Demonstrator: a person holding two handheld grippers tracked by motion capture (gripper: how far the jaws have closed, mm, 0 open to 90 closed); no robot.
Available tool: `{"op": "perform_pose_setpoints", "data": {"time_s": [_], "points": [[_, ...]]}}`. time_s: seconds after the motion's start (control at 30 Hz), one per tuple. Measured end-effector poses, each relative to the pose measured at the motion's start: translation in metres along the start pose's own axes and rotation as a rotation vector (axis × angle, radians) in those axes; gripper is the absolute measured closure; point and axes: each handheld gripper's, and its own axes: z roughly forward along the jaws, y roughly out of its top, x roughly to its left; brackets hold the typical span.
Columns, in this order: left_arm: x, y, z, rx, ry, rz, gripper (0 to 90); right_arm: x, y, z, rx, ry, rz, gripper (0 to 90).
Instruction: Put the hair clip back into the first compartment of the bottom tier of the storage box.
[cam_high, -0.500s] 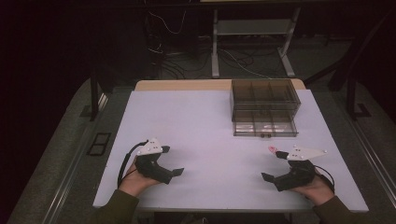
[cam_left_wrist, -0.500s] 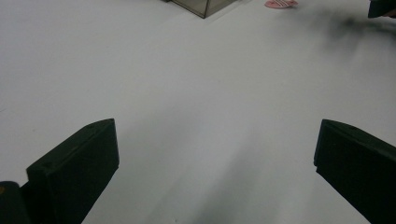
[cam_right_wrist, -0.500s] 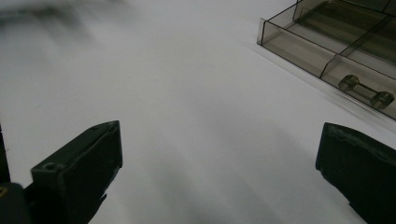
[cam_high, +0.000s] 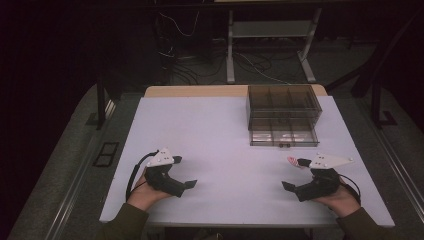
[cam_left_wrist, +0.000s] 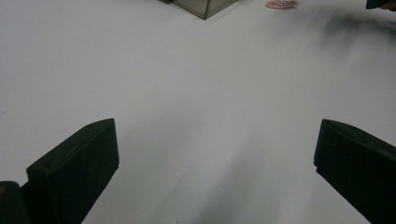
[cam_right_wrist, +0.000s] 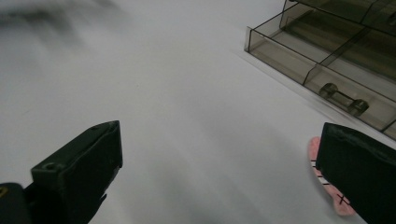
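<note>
A: From above, the left tongs (cam_high: 187, 185) and right tongs (cam_high: 289, 186) rest low on the white bench (cam_high: 215, 135), tips turned toward each other, nothing between either pair. Where's the piece they're after?

B: Just beyond the right tongs, beside their grey plate: a small pink tag (cam_high: 296, 162) lying flat on the bench. Farther out from the same tongs stands a smoky clear drawer box (cam_high: 282, 115), its bottom drawer pulled out toward the person, probably so something can be dropped in.

A: And along the left tongs' own view?

B: Jaws spread wide over bare bench. The pink tag (cam_left_wrist: 281, 4) sits far ahead to their right, the drawer box's corner (cam_left_wrist: 205, 6) beside it.

A: The right tongs' view?

B: Also released, jaws wide apart. The pink tag (cam_right_wrist: 327, 184) peeks out beside their right jaw, partly hidden behind it, with dark marks on it. The open drawer (cam_right_wrist: 322, 70) lies ahead to the right, handle facing the tongs. I'd judge the right tongs are best placed to take the tag.
</note>
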Motion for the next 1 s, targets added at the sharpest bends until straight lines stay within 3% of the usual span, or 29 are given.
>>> {"op": "perform_pose_setpoints", "data": {"time_s": [1.0], "points": [[-0.002, 0.001, 0.009, 0.007, -0.033, 0.002, 0.0, -0.021, 0.013, -0.004, -0.008, -0.033, 0.038, 0.0]]}}
